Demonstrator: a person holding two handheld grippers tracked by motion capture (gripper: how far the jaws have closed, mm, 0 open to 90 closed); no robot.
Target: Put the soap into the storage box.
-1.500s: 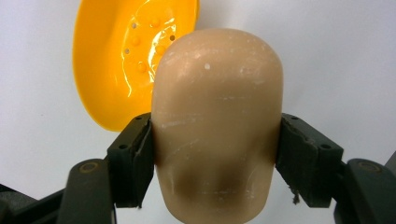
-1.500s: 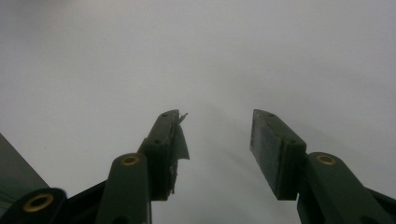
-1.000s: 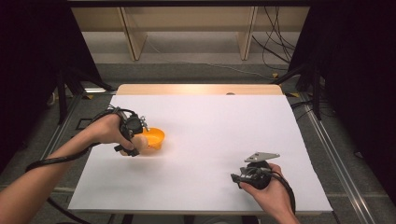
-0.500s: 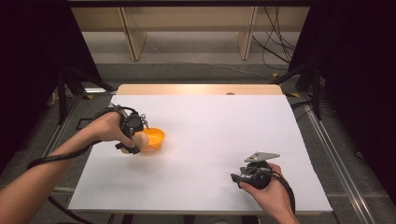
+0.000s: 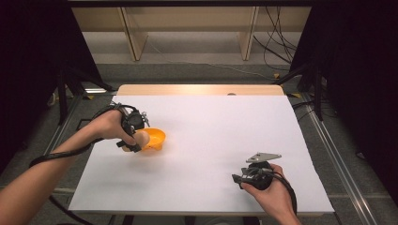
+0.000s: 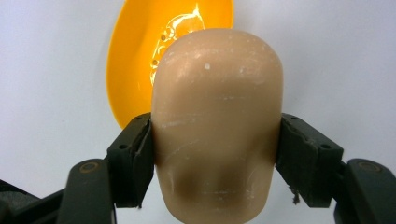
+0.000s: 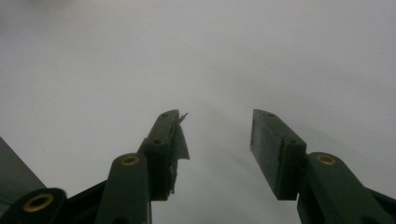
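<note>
left tongs [image 6: 217, 149] clamp a tan rounded block [image 6: 217, 126] over the orange bowl [image 5: 155, 138] near tabletop [image 5: 211, 136] left edge, likely for dropping in | right tongs [image 7: 217, 154] gape empty, parked near front edge

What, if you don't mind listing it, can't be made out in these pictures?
- Left gripper view: the tan rounded object hides part of the orange bowl; its lower end is blurred.
- High view: the left tongs are too small to read their grip.
- Right gripper view: the right tongs face blank white table.
</note>
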